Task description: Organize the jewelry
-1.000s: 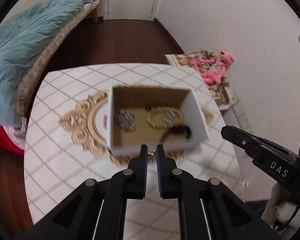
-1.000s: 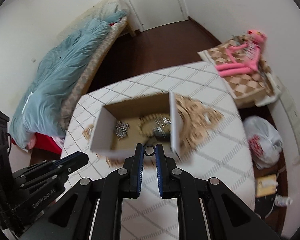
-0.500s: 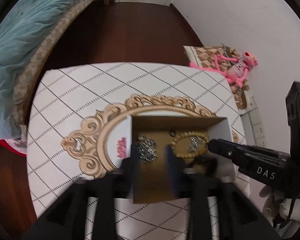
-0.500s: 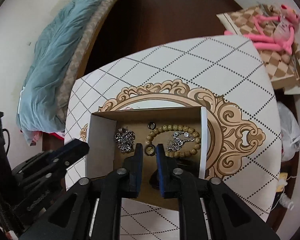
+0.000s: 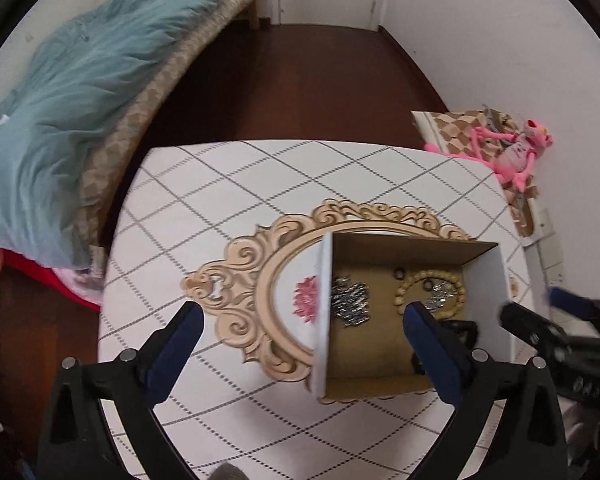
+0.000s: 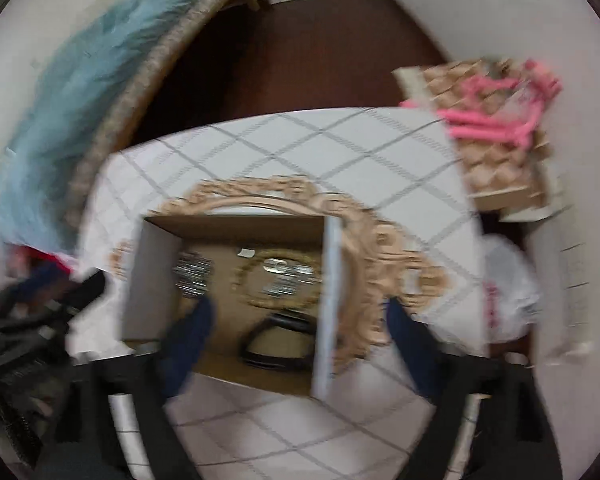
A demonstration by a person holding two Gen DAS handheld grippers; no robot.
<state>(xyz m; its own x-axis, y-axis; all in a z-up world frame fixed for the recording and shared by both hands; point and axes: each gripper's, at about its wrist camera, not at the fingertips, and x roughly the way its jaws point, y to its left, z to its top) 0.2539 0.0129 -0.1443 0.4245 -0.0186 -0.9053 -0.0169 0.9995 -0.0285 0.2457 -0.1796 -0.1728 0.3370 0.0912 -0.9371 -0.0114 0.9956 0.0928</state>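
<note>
An open cardboard box (image 5: 488,280) with white outer walls stands on the patterned table (image 5: 220,200). Inside lie a silver chain bundle (image 5: 350,305), a beige bead bracelet (image 5: 430,292) with silver pieces inside it, a small black ring (image 5: 399,273) and a black band (image 6: 278,338). My left gripper (image 5: 300,320) is open and empty, its fingers straddling the box's left wall. My right gripper (image 6: 300,320) is open and empty above the box (image 6: 148,280); that view is blurred. The right gripper also shows at the left wrist view's right edge (image 5: 540,328).
A bed with a blue duvet (image 5: 80,100) runs along the left. A pink plush toy (image 5: 508,152) lies on a checkered box by the right wall. A white plastic bag (image 6: 508,292) sits on the floor at the table's right. Dark wood floor lies beyond.
Both grippers have opened from shut and let go of the small pieces they held. Both have risen and pulled back from the box.
</note>
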